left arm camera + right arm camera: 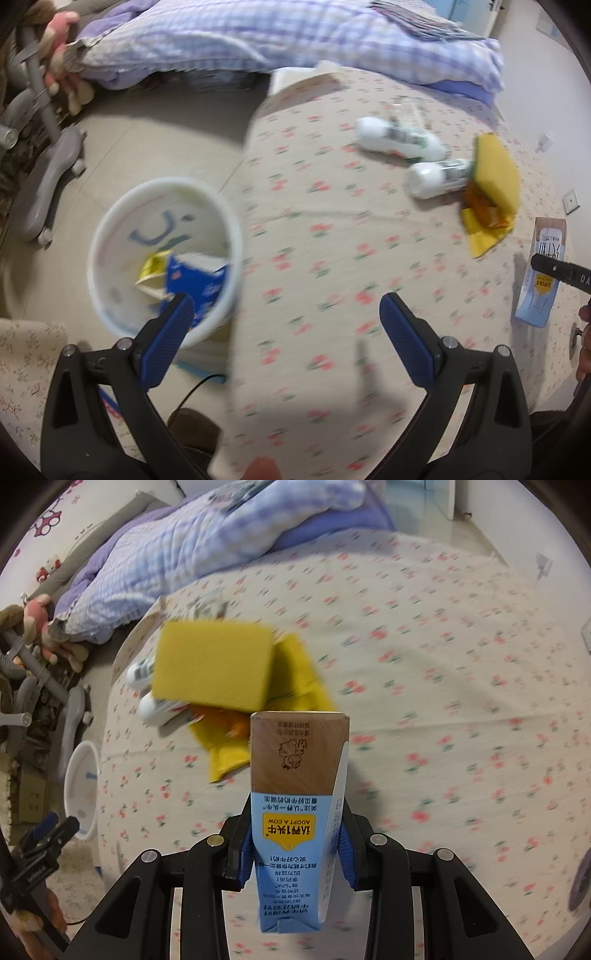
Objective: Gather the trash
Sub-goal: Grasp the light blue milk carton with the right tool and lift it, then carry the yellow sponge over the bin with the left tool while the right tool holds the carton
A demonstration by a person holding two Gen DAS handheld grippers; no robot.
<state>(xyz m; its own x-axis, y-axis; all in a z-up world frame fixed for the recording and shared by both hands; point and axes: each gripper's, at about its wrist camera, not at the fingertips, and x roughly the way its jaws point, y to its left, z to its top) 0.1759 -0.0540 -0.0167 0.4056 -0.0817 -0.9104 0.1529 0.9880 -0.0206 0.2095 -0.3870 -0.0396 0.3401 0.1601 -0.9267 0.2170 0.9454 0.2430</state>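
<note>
My right gripper (295, 845) is shut on a blue and brown milk carton (295, 794), held above the flowered bed sheet; the carton also shows in the left wrist view (541, 273). My left gripper (286, 314) is open and empty, over the bed's left edge beside a white bin (110, 229) on the floor. The bin holds a blue box (195, 280) and a yellow wrapper (153, 266). On the bed lie two white bottles (399, 138), a yellow sponge (214, 672) and a yellow cloth (295, 679) with an orange wrapper (484, 208).
A purple checked quilt (258, 37) is bunched at the head of the bed. Grey chair legs (48, 184) and a plush toy (62, 44) stand on the floor at left. The bin also shows at far left in the right wrist view (79, 786).
</note>
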